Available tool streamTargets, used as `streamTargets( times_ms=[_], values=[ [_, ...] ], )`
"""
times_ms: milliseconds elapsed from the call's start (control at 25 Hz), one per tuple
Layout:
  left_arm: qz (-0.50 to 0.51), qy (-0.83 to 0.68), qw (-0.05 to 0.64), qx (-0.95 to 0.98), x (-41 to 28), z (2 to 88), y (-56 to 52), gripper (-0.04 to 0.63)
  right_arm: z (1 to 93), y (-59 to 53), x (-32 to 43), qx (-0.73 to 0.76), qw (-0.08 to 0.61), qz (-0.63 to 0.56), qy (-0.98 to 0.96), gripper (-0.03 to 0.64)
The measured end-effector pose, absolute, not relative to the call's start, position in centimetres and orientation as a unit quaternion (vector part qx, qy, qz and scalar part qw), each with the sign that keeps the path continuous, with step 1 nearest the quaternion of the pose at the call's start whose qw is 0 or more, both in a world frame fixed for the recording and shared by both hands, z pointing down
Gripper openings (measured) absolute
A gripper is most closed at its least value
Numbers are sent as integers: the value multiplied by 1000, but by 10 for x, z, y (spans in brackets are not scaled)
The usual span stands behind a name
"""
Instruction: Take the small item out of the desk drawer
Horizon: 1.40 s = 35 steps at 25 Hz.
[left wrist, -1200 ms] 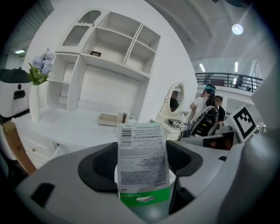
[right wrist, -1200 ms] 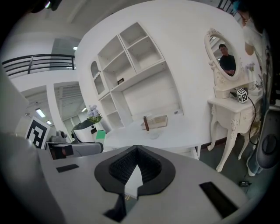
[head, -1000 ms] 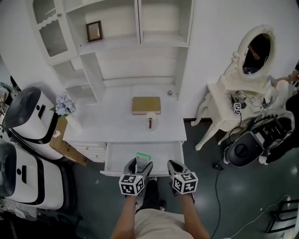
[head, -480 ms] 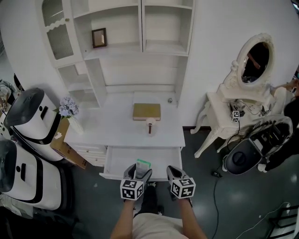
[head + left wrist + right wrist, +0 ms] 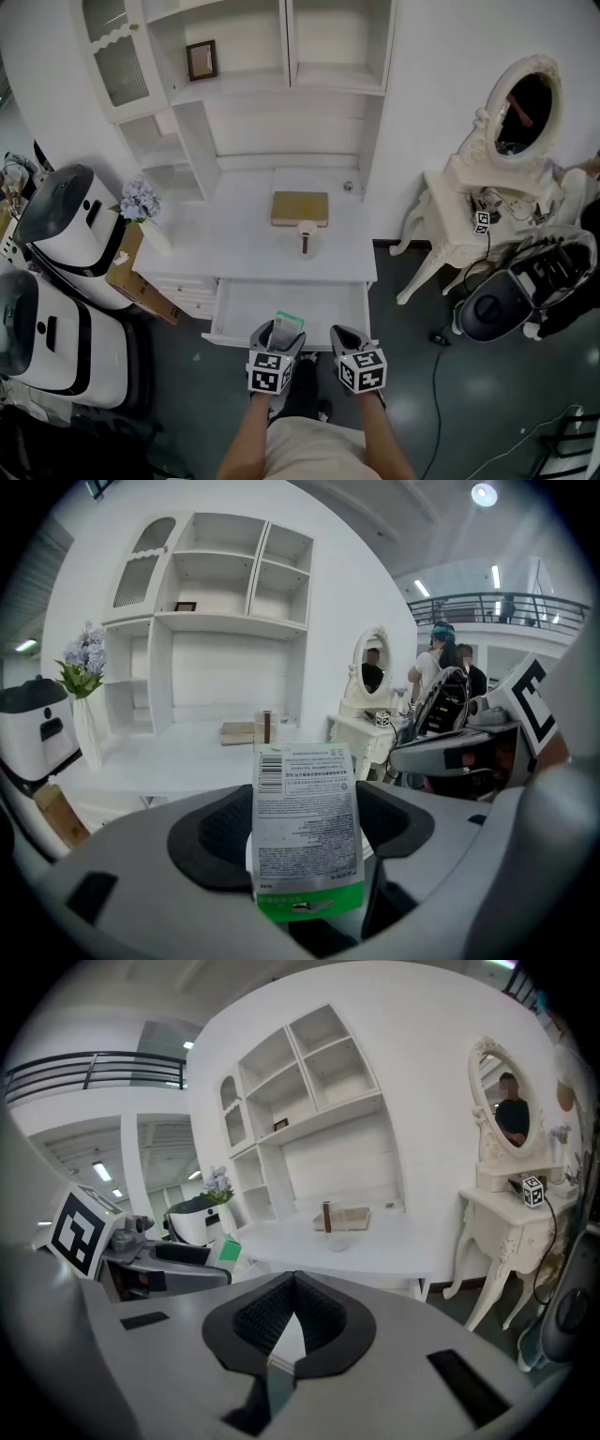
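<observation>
Nearest the person, the left gripper (image 5: 278, 336) is clamped on the small packet (image 5: 305, 832), which stands upright between its pads. It seems to be held over the front edge of the open drawer (image 5: 246, 309) at 12 o'clock, so the item looks to be out already. The right gripper (image 5: 345, 337), at the left one's 3 o'clock, has its jaws pressed together on nothing, apparently unneeded, and the desk top (image 5: 234, 248) lies farther off at 12 o'clock.

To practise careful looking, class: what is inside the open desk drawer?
Only the drawer's bare white bottom shows. Its front strip is covered by the left gripper, shut on a green-and-white packet.
</observation>
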<state>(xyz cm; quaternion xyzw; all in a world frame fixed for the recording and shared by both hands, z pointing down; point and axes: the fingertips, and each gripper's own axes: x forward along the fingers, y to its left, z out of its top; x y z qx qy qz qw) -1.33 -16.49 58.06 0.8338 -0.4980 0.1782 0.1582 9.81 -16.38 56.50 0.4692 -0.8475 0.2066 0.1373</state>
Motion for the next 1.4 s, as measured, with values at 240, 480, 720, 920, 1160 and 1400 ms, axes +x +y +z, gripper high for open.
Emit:
streamTargets(
  times_ms=[240,480,720,920,1160,1400],
  values=[
    [198,-500,161,827,-13,592,-167,357,576,-165,101,465,146,218,-845,25],
    [212,-502,160,823,-14,598,-170,357,579,-167,98,459,146,226,-847,25],
    [212,-498,160,825,-10,599,-172,357,585,-165,97,462,146,238,-842,25],
    [213,-494,152,829,-4,594,-173,357,584,-164,100,460,154,233,-843,25],
    [215,-489,154,831,-2,598,-169,357,587,-158,101,461,158,234,-842,25],
    [216,-486,153,833,5,597,-168,357,584,-158,105,459,157,229,-844,25]
  ],
)
